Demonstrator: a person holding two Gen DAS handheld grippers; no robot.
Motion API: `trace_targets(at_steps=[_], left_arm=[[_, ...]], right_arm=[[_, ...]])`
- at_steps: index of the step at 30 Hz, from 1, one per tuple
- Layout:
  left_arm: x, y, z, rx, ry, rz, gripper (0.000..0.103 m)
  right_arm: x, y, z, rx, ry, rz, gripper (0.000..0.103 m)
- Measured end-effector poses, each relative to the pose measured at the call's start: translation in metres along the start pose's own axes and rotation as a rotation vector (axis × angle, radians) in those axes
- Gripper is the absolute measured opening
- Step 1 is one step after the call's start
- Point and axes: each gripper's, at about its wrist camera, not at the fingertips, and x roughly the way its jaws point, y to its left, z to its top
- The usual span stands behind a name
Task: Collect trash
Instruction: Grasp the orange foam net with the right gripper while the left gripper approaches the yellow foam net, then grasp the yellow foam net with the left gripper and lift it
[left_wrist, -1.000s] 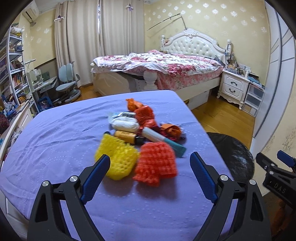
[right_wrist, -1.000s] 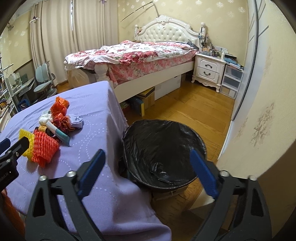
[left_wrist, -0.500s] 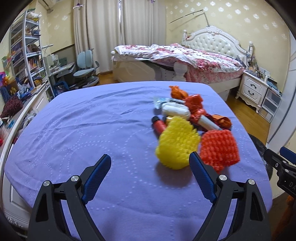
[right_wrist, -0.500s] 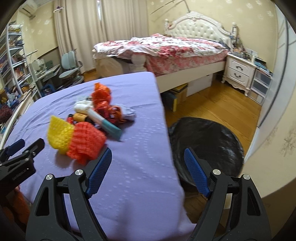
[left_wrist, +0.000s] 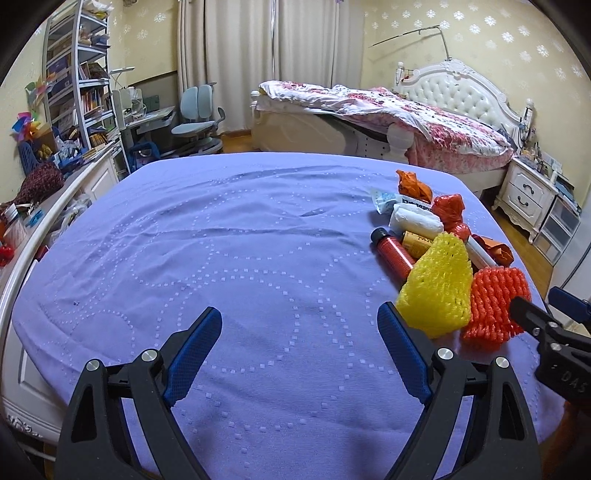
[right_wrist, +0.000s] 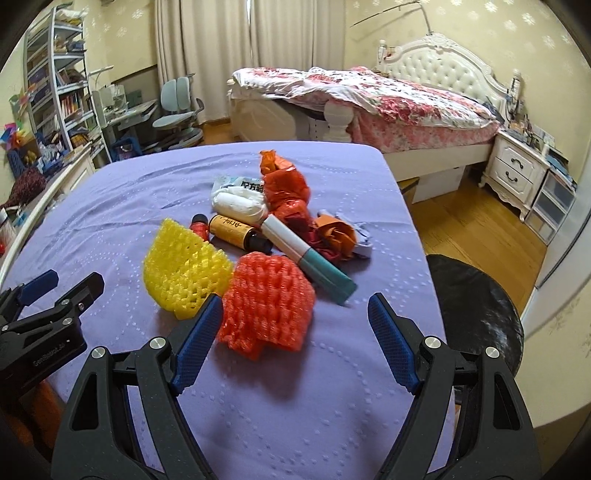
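Right wrist view: left gripper (right_wrist: 55, 284) and right gripper (right_wrist: 295, 314) are both spread wide, holding nothing. The trash pile (right_wrist: 258, 236) lies uncollected on the purple table (right_wrist: 110, 192); the black-lined bin (right_wrist: 476, 295) stands just beside its right edge. Collection appears not yet begun.

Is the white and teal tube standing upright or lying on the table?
Lying. The tube rests flat on the purple cloth, its teal end toward the camera, with the orange net just beside that end.
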Motion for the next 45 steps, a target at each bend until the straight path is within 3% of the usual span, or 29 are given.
trace_targets(at_steps=[2,6,12,29,39,41,45], left_arm=[[0.003,0.004,-0.001,-0.005,0.006,-0.013,0.086],[0.006,0.005,-0.004,-0.017,0.025,-0.038,0.087],[0.006,-0.004,-0.006,-0.016,0.033,-0.072,0.087],[0.0,-0.06,-0.001,0.11,-0.015,-0.112,0.087],[0.034,-0.079,-0.002,0.144,0.072,-0.131,0.087],[0.035,-0.078,-0.004,0.142,0.083,-0.148,0.068],[0.037,-0.073,-0.009,0.125,0.1,-0.196,0.051]], right_arm=[[0.005,0.003,-0.001,-0.004,0.016,0.013,0.073],[0.012,0.006,-0.005,0.001,0.038,0.067,0.051],[0.006,0.005,-0.007,-0.001,0.028,0.106,0.026],[-0.027,-0.036,-0.02,0.045,-0.033,0.072,0.021],[-0.026,-0.069,-0.027,0.117,-0.034,0.057,0.021],[-0.024,-0.071,-0.028,0.122,-0.03,0.062,0.021],[-0.023,-0.072,-0.03,0.127,-0.027,0.072,0.021]])
